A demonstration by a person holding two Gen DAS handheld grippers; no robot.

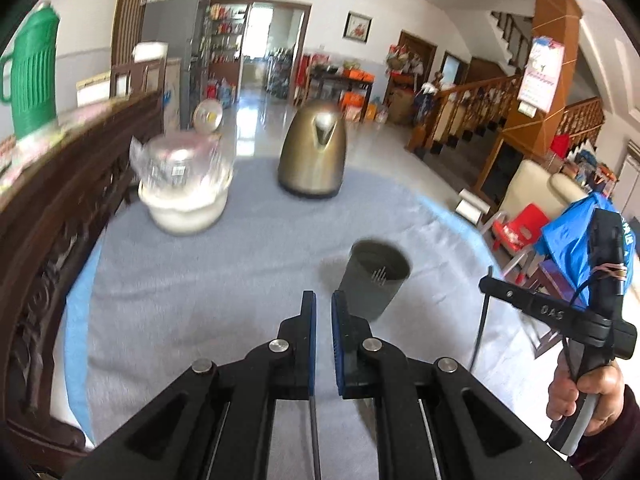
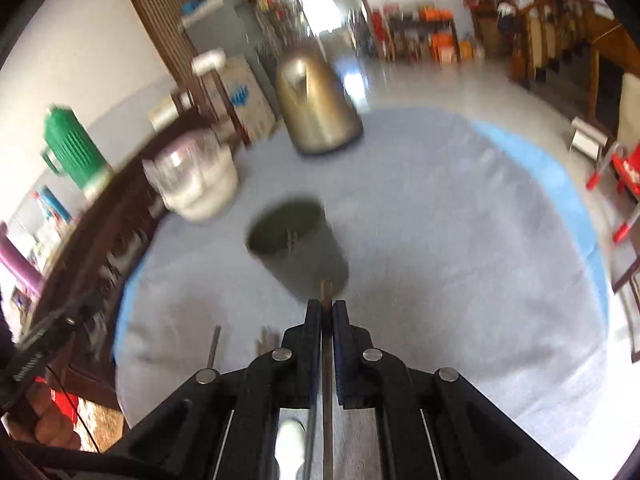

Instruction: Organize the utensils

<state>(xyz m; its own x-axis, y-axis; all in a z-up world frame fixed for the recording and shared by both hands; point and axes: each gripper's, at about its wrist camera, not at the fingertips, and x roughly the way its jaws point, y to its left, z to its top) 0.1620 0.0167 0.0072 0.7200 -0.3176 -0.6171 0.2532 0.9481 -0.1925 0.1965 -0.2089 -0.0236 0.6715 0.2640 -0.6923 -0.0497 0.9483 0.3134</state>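
At bottom centre, our right tongs (image 2: 327, 307) clamp a thin utensil (image 2: 327, 292) lengthwise, ready for dropping. Our left tongs (image 1: 323, 300) are together on a slim rod (image 1: 316, 432). Mid-frame, the dark holder (image 2: 298, 248) stands upright on the grey surface (image 2: 460, 240), a fork (image 1: 379, 276) inside.

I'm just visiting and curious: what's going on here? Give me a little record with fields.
Setting: round table under a grey cloth
Holder: dark cup, fork tines showing inside
Right fingers: shut on a thin utensil
Left fingers: shut; thin rod beneath them, hold unclear
Also on table: gold kettle, white bowl with clear cover
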